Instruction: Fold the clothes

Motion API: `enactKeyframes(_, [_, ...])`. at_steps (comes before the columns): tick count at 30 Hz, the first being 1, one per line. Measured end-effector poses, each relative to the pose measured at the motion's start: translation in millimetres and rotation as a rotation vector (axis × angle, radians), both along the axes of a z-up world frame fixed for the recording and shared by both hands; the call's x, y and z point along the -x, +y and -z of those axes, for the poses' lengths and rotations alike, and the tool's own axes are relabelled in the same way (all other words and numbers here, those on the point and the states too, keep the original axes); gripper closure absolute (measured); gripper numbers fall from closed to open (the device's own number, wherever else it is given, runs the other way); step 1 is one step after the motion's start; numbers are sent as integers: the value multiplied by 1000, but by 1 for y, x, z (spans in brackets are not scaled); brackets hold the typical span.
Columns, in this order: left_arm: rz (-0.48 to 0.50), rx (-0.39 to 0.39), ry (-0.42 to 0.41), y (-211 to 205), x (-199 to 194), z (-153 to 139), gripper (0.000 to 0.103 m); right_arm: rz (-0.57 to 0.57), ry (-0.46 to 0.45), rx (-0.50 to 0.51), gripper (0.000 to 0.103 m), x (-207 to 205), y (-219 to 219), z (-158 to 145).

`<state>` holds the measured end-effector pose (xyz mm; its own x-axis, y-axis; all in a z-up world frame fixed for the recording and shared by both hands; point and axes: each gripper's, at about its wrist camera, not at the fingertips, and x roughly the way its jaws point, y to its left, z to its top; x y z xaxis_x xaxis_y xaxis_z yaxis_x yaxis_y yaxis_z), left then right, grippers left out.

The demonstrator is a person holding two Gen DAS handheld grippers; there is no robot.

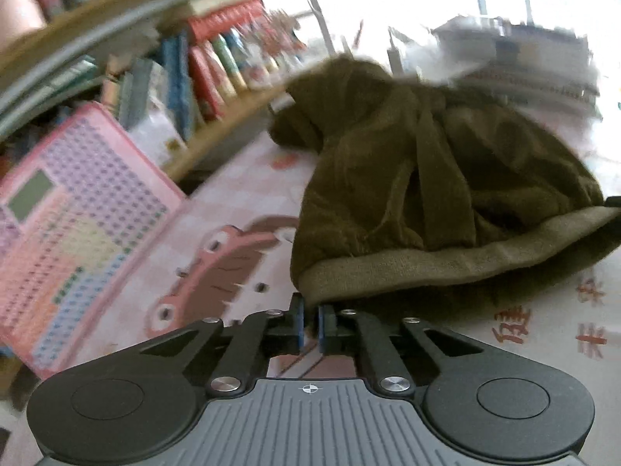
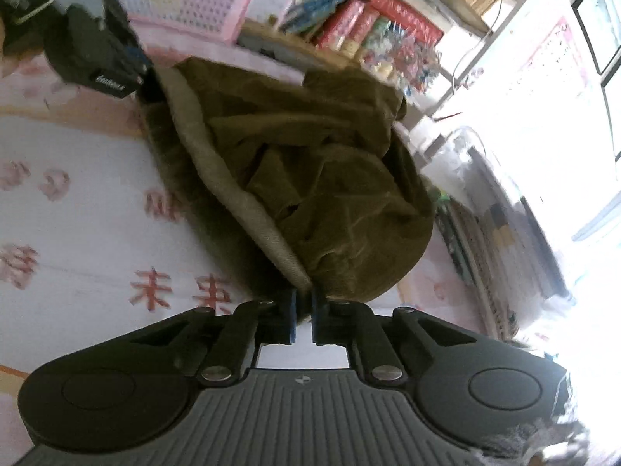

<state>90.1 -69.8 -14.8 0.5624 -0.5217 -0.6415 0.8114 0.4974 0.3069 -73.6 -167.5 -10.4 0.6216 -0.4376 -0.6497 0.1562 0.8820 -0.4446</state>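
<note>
An olive-brown fleece garment (image 1: 419,171) with a lighter ribbed hem (image 1: 446,264) hangs bunched over a pink-and-white printed table cover (image 1: 240,202). My left gripper (image 1: 309,310) is shut on one corner of the hem. My right gripper (image 2: 303,303) is shut on the other corner of the hem (image 2: 217,163). The hem runs taut between the two grippers. In the right wrist view the garment (image 2: 322,178) sags behind the hem and the left gripper (image 2: 145,73) shows at the top left, gripping the far corner.
A pink keyboard toy (image 1: 73,225) leans at the left against a wooden shelf of books (image 1: 217,62). Stacked books and papers (image 1: 528,58) lie at the far right. The table cover (image 2: 85,233) with red characters lies under the garment.
</note>
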Motion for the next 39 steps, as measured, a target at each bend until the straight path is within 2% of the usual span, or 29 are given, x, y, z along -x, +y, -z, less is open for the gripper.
enactKeyframes(5, [-60, 166, -64, 75, 12, -85, 96, -110, -113, -194, 97, 24, 11, -81])
enactKeyframes(8, [-101, 246, -126, 115, 22, -137, 96, -203, -155, -193, 97, 28, 35, -120])
enactKeyframes(11, [-126, 336, -196, 135, 30, -178, 96, -280, -207, -142, 98, 28, 57, -149])
enactKeyframes(13, [-96, 356, -201, 124, 22, -188, 96, -284, -241, -104, 98, 26, 60, -162])
enactKeyframes(15, [-57, 370, -199, 109, 11, -195, 96, -243, -258, -37, 99, 19, 52, -166])
enactKeyframes(19, [15, 353, -142, 36, -35, -197, 96, -108, -263, 123, 99, -9, 17, -168])
enactKeyframes(21, [31, 373, -145, 0, -51, -212, 96, -41, -307, 206, 99, -18, 1, -181])
enactKeyframes(24, [66, 538, -212, -17, -46, -266, 96, 14, -446, 392, 99, -12, 3, -230])
enactKeyframes(27, [114, 772, -284, 10, -29, -326, 96, 6, -609, 515, 99, 18, 31, -282])
enactKeyframes(28, [131, 818, -288, 23, -28, -333, 96, -11, -657, 531, 99, 31, 42, -296])
enactKeyframes(30, [162, 884, -291, 51, -26, -342, 96, -84, -700, 479, 99, 51, 63, -309])
enactKeyframes(32, [167, 868, -222, 75, -36, -326, 96, -177, -687, 403, 99, 65, 84, -307])
enactKeyframes(35, [101, 707, -86, 101, -61, -260, 96, -333, -503, 216, 99, 56, 111, -262])
enactKeyframes(38, [-54, 484, 129, 122, -86, -152, 96, -424, -226, -59, 99, 23, 125, -187])
enactKeyframes(39, [-112, 394, 169, 128, -88, -113, 96, -420, -130, -167, 99, 6, 124, -158])
